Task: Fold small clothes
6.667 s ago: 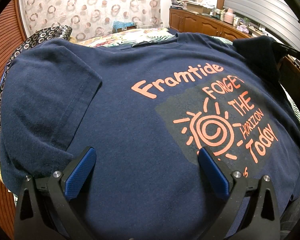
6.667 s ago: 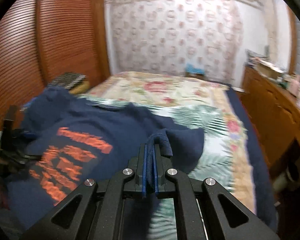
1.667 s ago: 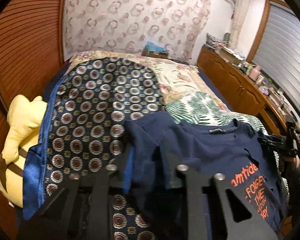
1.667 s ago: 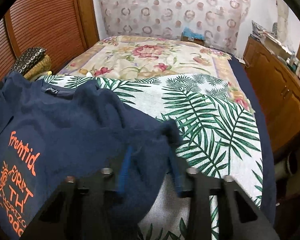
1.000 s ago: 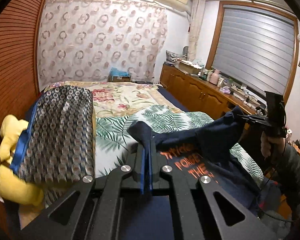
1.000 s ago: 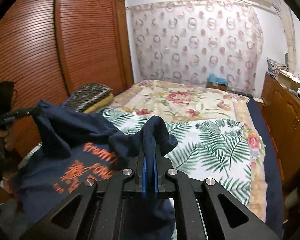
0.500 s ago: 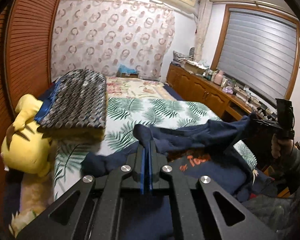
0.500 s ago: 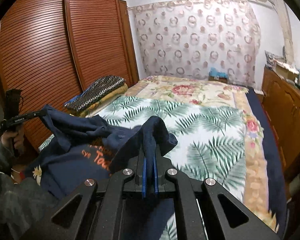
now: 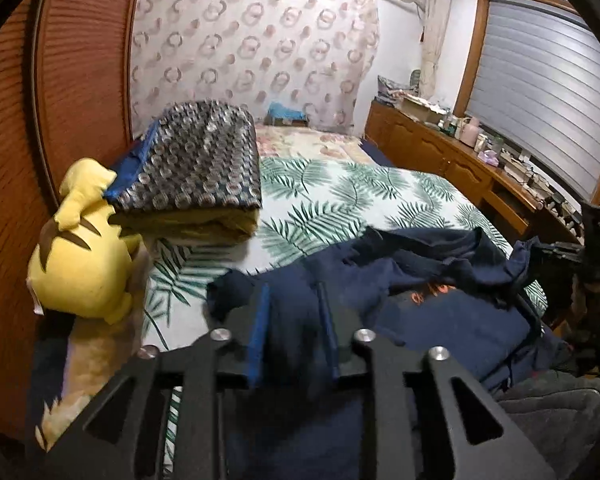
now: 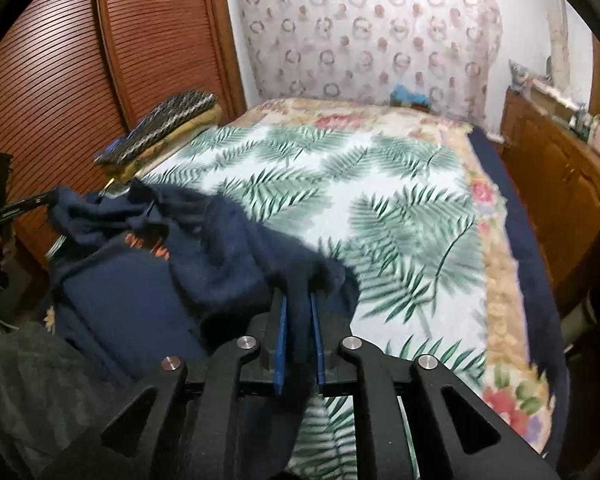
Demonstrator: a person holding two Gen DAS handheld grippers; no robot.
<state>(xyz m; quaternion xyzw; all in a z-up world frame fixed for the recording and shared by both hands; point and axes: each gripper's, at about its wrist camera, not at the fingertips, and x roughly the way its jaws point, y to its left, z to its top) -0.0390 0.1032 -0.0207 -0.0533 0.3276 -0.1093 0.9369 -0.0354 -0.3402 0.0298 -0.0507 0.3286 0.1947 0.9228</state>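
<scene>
Orange print on navy T-shirt (image 9: pixel 452 320) mostly buried under its own folds; remaining letters blurred, not legible. Fabric between pads of left tongs (image 9: pixel 294 328) and right tongs (image 10: pixel 299 332) motion-smeared, so contact with pads cannot be judged. Small items on wooden dresser (image 9: pixel 460 160) too small to identify.

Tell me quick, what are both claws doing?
Left claw: just opened, shirt loose between its fingers.
Right claw: just started opening, shirt between its fingers.

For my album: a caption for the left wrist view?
Left gripper just opening around navy T-shirt on the bed.
</scene>
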